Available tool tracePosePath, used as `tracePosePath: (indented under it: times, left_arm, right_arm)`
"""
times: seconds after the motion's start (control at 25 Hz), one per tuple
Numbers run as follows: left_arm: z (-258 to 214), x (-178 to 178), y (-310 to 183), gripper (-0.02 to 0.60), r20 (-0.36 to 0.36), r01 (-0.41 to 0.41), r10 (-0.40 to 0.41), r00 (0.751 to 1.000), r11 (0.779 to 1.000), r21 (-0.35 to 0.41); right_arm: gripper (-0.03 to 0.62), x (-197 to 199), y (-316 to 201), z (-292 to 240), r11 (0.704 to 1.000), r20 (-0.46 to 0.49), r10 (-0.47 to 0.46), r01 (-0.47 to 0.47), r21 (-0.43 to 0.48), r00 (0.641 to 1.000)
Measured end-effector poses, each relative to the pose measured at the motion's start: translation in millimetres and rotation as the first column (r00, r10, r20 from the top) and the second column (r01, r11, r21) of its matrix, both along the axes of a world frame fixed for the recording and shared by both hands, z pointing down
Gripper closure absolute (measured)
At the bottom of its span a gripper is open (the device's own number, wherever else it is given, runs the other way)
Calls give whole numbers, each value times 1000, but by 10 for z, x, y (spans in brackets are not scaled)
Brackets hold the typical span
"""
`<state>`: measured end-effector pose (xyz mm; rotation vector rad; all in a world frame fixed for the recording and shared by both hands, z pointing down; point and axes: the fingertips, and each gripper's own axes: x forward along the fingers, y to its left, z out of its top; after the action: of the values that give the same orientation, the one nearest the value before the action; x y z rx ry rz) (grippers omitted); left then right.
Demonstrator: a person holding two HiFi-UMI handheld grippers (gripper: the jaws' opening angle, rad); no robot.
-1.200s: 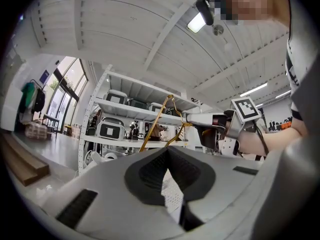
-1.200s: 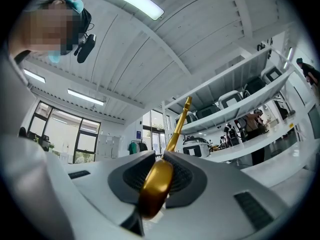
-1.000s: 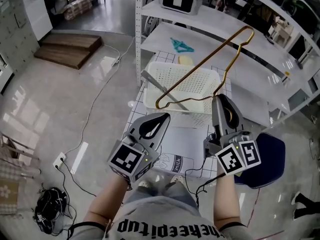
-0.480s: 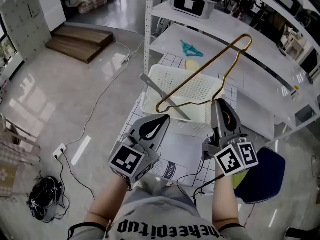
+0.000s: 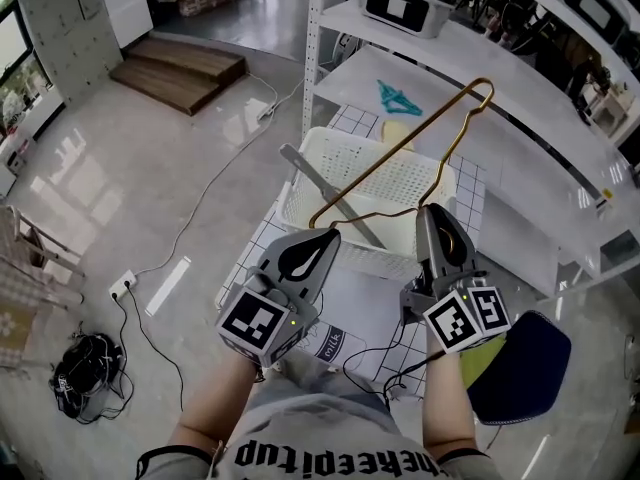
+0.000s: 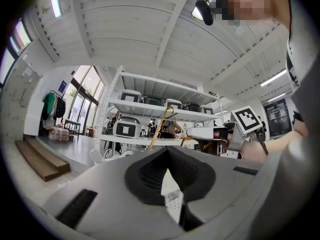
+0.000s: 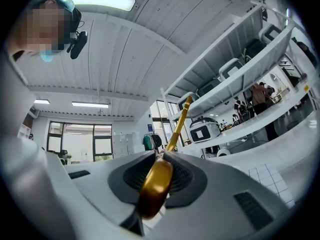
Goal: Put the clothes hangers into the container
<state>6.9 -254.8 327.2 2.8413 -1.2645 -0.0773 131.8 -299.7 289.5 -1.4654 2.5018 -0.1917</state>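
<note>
My right gripper (image 5: 430, 211) is shut on the lower bar of a gold wire hanger (image 5: 400, 146), which slants up over the white mesh basket (image 5: 375, 258) with its hook toward the shelf. The right gripper view shows the gold hanger (image 7: 156, 184) pinched between the pads of that gripper (image 7: 162, 155). A grey hanger (image 5: 330, 193) lies slanted in the basket. A teal hanger (image 5: 400, 96) rests on the white shelf behind. My left gripper (image 5: 330, 233) is shut and holds nothing, at the basket's near left corner; its own view shows the left gripper (image 6: 167, 149) facing the shelving.
The basket sits on a checked mat (image 5: 345, 123) under a white metal shelf unit (image 5: 520, 158). A grey appliance (image 5: 405, 3) stands on a higher shelf. A blue stool (image 5: 520, 353) is at the right. Cables (image 5: 200, 208) and wooden steps (image 5: 180, 68) lie to the left.
The view has shifted, so shelf and basket sit a little further right and lower in frame. Both grippers keep their grip states, and the gold hanger stays in the right one.
</note>
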Motion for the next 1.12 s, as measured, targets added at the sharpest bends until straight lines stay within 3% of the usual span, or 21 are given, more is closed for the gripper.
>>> tracePosePath:
  times: [0.24, 1.12]
  left_arm:
    - [38, -8, -53, 558, 9, 33, -33, 999, 999, 28]
    - [204, 81, -193, 558, 11, 54, -54, 998, 998, -7]
  right_arm:
    - [545, 16, -82, 146, 999, 2, -18, 18, -39, 1000]
    - [536, 159, -261, 531, 986, -13, -1, -2, -169, 1000]
